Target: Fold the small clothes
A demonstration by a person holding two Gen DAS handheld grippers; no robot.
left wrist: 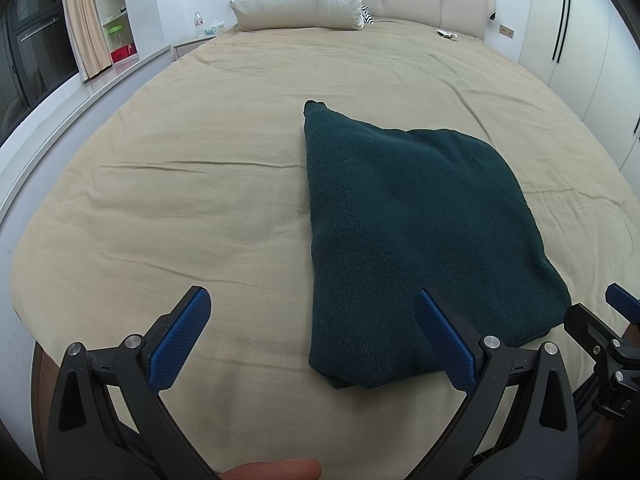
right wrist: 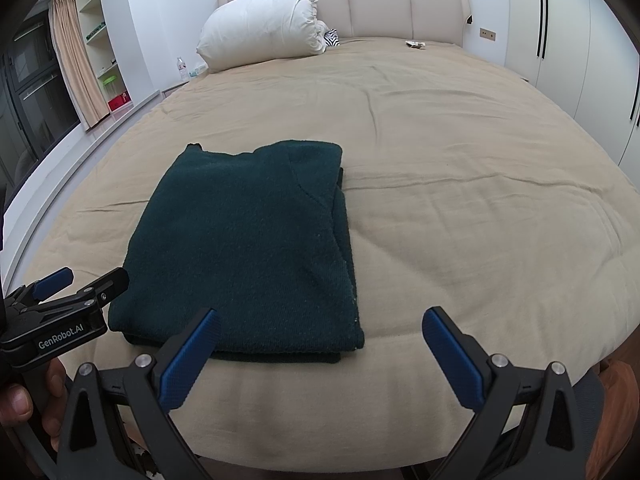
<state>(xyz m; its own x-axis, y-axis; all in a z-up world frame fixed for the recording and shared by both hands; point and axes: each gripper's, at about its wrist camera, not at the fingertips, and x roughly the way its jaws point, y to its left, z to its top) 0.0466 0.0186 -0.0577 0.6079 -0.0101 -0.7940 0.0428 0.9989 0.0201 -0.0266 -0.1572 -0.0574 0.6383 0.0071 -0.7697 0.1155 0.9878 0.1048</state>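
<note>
A dark green knitted garment (right wrist: 244, 248), folded into a rough rectangle of several layers, is lying flat on the beige, lightly wrinkled bedspread (right wrist: 460, 200) of a wide bed, toward the near edge. The left gripper (left wrist: 312, 340), a black frame with blue ribbed pads, is hovering above the near end of the bed with its two fingers spread wide apart and nothing between them; its right-hand pad (left wrist: 444, 344) is showing in front of the near part of the garment, though whether it is touching the knit cannot be told. The right gripper (right wrist: 320, 356) is likewise standing with its fingers wide apart, empty, its left-hand pad (right wrist: 188, 360) showing in front of the near edge of the garment while the other pad is over bare bedspread. In the right wrist view the left gripper is appearing at the far left edge, just beside the near left corner of the garment, with a hand (right wrist: 24, 396) gripping its handle. A fingertip (left wrist: 276, 470) is peeking in at the bottom of the left wrist view. At the far end of the bed a plump white pillow (right wrist: 260, 24) is leaning against the padded beige headboard (right wrist: 380, 4), and a clear plastic bottle (right wrist: 182, 68) is standing on a ledge to its left.
</note>
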